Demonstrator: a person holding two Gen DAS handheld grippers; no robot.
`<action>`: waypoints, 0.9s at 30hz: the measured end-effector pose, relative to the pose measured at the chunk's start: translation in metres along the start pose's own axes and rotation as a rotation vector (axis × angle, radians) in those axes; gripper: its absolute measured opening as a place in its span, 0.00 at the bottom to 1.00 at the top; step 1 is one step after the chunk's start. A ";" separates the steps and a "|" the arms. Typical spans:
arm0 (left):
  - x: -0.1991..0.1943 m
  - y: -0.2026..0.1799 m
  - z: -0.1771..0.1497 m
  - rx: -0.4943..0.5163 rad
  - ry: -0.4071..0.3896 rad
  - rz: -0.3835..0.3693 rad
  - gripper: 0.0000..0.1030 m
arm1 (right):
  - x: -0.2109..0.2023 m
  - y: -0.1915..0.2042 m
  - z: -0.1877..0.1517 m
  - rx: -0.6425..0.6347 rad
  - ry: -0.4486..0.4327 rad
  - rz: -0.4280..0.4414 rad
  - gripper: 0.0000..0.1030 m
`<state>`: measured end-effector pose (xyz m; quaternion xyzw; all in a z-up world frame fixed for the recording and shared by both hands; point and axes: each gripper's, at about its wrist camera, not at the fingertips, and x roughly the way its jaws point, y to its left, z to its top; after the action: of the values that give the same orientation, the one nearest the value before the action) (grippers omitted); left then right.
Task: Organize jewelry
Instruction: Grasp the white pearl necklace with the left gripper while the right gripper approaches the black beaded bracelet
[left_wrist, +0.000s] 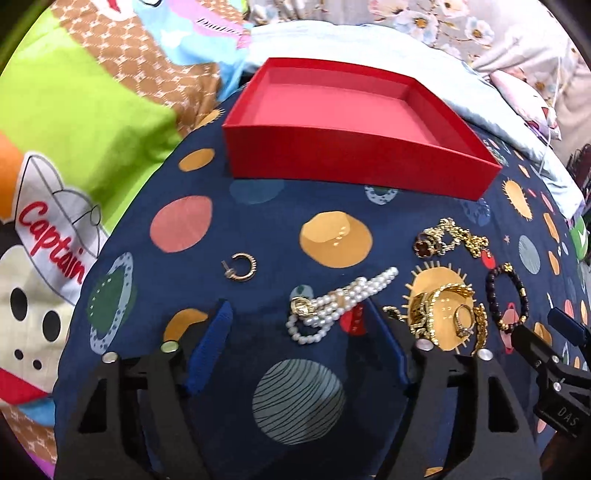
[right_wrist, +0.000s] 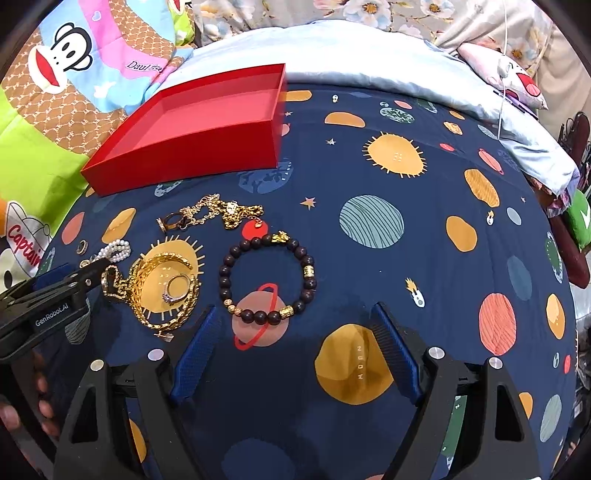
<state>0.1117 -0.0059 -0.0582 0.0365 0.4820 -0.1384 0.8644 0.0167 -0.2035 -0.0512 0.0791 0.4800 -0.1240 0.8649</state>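
Observation:
An empty red box (left_wrist: 354, 122) (right_wrist: 192, 129) stands at the far side of the navy planet-print cloth (left_wrist: 295, 229). My left gripper (left_wrist: 299, 314) is open, low over the cloth, with a pearl bracelet (left_wrist: 332, 306) lying between its fingertips, the pads apart from it. A gold hoop earring (left_wrist: 240, 267) lies to its left. On the right are a gold chain pile (left_wrist: 447, 317) (right_wrist: 162, 291) with a ring (right_wrist: 177, 290) and a gold necklace (left_wrist: 450, 238) (right_wrist: 218, 214). My right gripper (right_wrist: 293, 310) is open, the near arc of a dark bead bracelet (right_wrist: 267, 280) between its tips.
Cartoon-print bedding (left_wrist: 74, 110) lies to the left and a pale blue quilt (right_wrist: 369, 55) behind the cloth. The left gripper (right_wrist: 79, 273) reaches in beside the gold pile in the right wrist view. A person's hand (right_wrist: 22, 406) shows at the lower left.

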 end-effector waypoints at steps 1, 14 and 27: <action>-0.001 -0.002 0.000 0.004 -0.003 -0.004 0.60 | 0.000 -0.001 0.000 0.001 0.000 -0.001 0.78; -0.015 -0.012 -0.003 0.035 0.006 -0.050 0.17 | 0.007 -0.006 0.007 0.016 0.017 0.045 0.78; -0.051 -0.005 -0.004 0.012 -0.030 -0.073 0.15 | 0.014 -0.002 0.020 0.011 -0.003 0.057 0.77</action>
<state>0.0820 0.0002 -0.0172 0.0220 0.4690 -0.1732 0.8658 0.0392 -0.2121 -0.0528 0.0973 0.4756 -0.1020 0.8683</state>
